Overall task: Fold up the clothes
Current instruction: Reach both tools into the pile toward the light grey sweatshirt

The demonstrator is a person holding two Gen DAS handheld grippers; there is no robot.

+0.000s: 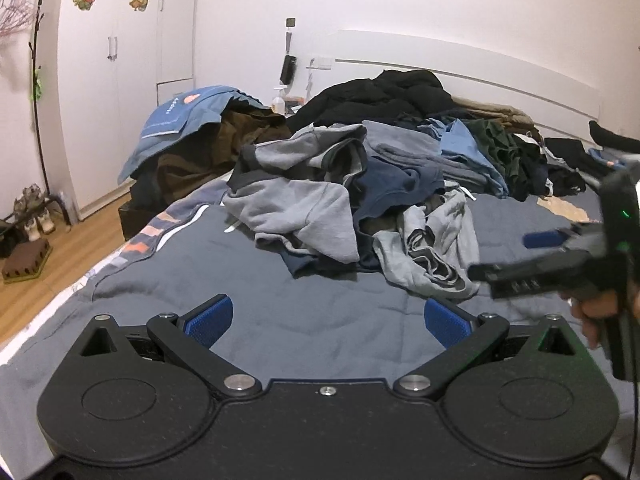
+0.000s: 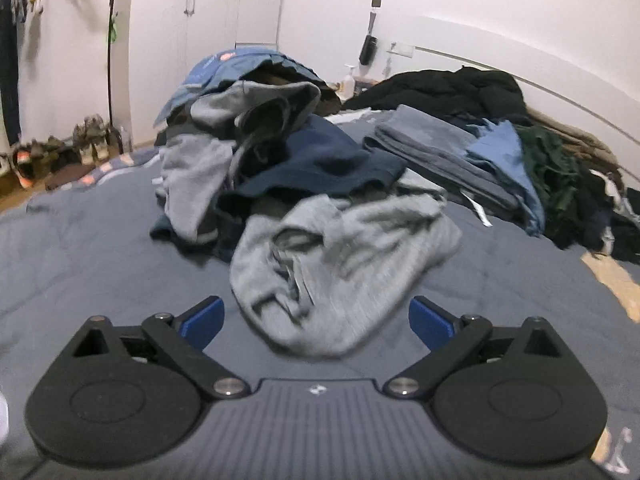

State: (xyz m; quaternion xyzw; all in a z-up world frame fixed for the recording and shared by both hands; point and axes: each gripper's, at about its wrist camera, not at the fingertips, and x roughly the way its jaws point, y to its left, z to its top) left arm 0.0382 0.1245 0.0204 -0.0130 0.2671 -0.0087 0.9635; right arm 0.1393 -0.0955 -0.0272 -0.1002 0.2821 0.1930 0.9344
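While the left wrist view looks out across the grey-blue bedspread (image 1: 280, 320), the left gripper (image 1: 328, 320) sits with jaws spread wide, released, nothing between the blue pads (image 1: 210, 316), only bare cover beneath. At twelve o'clock the heap of clothes (image 1: 360, 184) sprawls over the bed: a light grey sweatshirt (image 1: 296, 212) in front, a navy garment (image 1: 396, 184) behind it, black coats (image 1: 380, 96) further back. At three o'clock the right gripper (image 1: 516, 254) reaches in sideways, a hand (image 1: 596, 312) on its grip, jaws parted, empty, just beside a crumpled grey garment (image 1: 432, 248).

Over to the right wrist view, slightly blurred: the right gripper (image 2: 316, 320) is spread wide, unclenched, and the crumpled grey garment (image 2: 340, 264) lies at twelve o'clock, its near edge between the fingertips; whether they touch it I cannot tell. Folded grey and blue pieces (image 2: 460, 156) rest at two o'clock
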